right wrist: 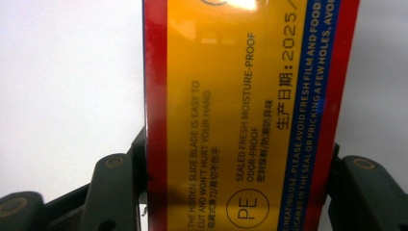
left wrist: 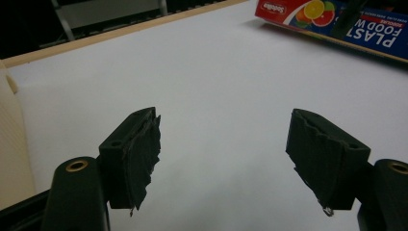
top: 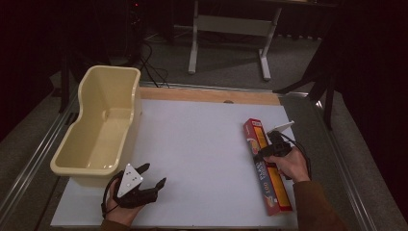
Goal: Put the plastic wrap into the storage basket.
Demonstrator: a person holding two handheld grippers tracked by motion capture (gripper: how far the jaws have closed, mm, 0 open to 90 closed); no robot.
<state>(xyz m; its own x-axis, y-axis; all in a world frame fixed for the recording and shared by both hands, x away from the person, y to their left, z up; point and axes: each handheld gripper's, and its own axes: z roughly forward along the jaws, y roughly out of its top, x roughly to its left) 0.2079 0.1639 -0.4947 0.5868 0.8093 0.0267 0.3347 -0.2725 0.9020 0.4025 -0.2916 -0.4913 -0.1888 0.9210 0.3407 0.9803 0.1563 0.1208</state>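
I judge the box (top: 267,166), lying at the surface's (top: 202,144) right, light, stiff, probably slick; my right hand-held gripper (top: 269,150) straddles its mid-length, apparently clamped; left hand-held gripper (top: 153,174) spread, idle.

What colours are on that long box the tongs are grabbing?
The long box is yellow-orange with red edges and a blue strip, clearest in the right gripper view.

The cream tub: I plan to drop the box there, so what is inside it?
The cream tub looks empty in the high view: bare floor and walls. Its near rim hides a strip of the bottom.
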